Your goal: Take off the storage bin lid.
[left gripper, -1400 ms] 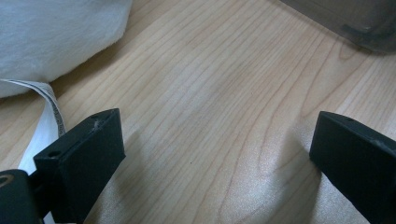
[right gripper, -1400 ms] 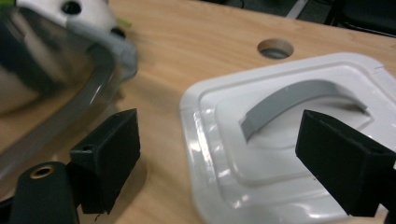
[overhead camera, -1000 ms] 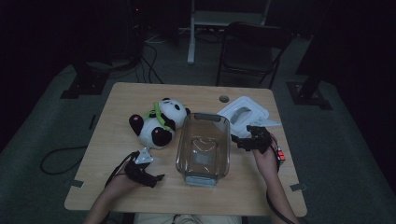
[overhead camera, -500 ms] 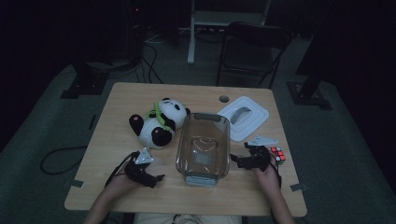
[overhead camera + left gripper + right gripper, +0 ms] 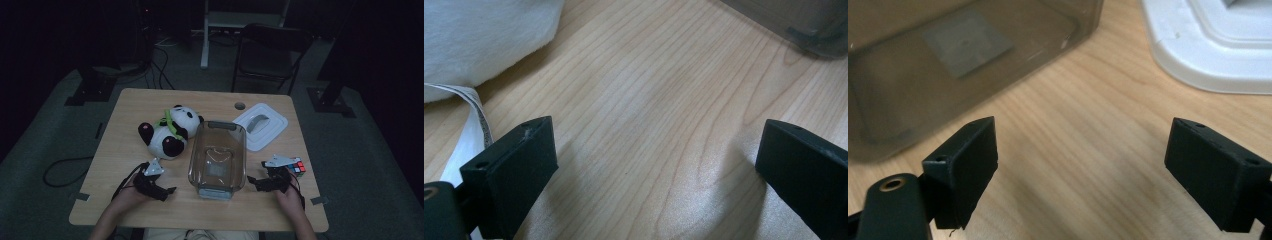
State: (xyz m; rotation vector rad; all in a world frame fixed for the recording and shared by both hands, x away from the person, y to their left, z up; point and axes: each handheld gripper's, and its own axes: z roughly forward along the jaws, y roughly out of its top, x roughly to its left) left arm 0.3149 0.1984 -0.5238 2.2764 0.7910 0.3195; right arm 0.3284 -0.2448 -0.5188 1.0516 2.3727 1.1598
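Clear container (image 5: 218,160) mid-counter (image 5: 130,107), empty. Left gripper (image 5: 167,192) and right gripper (image 5: 254,183) flank its near end, jaws apart, holding nothing. Panda plush (image 5: 170,131) left, white lid (image 5: 261,125) and puzzle cube (image 5: 297,166) right.

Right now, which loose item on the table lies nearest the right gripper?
The puzzle cube, just beside the right gripper; the white lid and plush panda lie farther off.

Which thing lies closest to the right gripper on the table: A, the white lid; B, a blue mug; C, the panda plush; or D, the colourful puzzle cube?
D: in the high view the puzzle cube sits right beside the right gripper, while the white lid lies farther back and the panda plush is across the clear container.
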